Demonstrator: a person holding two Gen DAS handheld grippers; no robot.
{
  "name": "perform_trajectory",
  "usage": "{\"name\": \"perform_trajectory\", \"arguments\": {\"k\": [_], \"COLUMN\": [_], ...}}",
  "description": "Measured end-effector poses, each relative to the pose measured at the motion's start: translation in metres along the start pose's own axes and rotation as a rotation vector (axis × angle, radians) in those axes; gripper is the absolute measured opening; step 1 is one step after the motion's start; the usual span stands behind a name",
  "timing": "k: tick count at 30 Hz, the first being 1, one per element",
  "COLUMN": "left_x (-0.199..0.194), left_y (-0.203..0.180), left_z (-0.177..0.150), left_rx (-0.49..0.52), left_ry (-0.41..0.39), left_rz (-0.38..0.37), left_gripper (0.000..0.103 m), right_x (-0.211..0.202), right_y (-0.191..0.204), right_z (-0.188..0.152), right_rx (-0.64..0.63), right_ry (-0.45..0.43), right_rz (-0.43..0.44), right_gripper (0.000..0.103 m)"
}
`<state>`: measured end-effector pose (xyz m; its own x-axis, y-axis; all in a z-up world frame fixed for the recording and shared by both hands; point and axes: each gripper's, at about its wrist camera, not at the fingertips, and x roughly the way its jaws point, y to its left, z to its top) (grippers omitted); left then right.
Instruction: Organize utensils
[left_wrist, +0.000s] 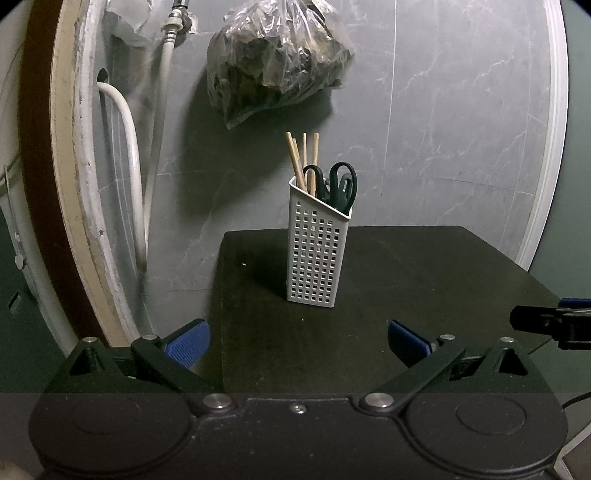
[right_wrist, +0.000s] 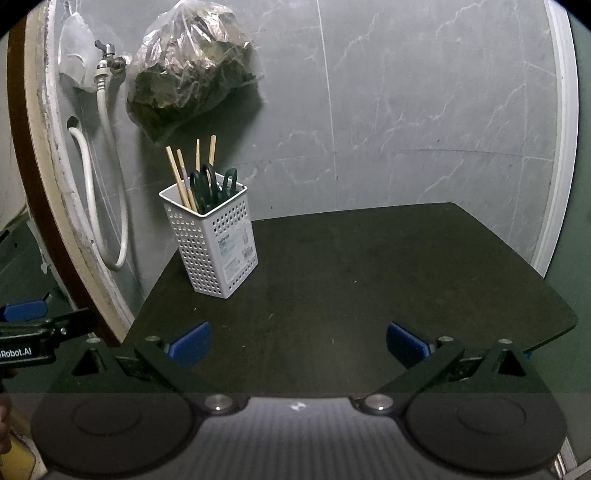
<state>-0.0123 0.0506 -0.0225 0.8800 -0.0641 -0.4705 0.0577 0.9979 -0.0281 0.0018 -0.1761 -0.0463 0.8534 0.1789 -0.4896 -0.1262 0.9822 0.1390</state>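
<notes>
A white perforated utensil holder (left_wrist: 316, 254) (right_wrist: 212, 240) stands upright on a dark table (left_wrist: 406, 295) (right_wrist: 351, 277), near its back left corner. In it stand several wooden chopsticks (left_wrist: 304, 162) (right_wrist: 183, 177) and black-handled scissors (left_wrist: 340, 186) (right_wrist: 210, 186). My left gripper (left_wrist: 298, 341) is open near the table's front left edge, with nothing between its blue pads. My right gripper (right_wrist: 298, 341) is open over the table's front edge, also with nothing in it. Each gripper's side shows at the edge of the other's view.
A grey marble-look wall stands behind the table. On it hang a clear plastic bag (left_wrist: 275, 59) (right_wrist: 192, 70) of dark stuff and a tap with white hoses (left_wrist: 129, 147) (right_wrist: 99, 166). A brown door frame (left_wrist: 40, 184) runs down the left.
</notes>
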Motion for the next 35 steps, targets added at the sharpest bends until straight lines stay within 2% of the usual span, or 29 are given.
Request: {"name": "perform_trajectory", "arguments": {"k": [8,35], "left_x": [0.005,0.036], "left_y": [0.001,0.001], "left_z": [0.003,0.009], "left_rx": [-0.007,0.006], "left_ry": [0.01,0.053], "left_rz": [0.022,-0.002], "left_gripper": [0.102,0.102], "right_x": [0.006,0.032], "right_y": [-0.001,-0.005], "right_z": [0.002,0.007], "right_rx": [0.004,0.017], "right_ry": [0.012,0.058], "right_rz": [0.0,-0.011], "right_gripper": [0.103,0.103]}}
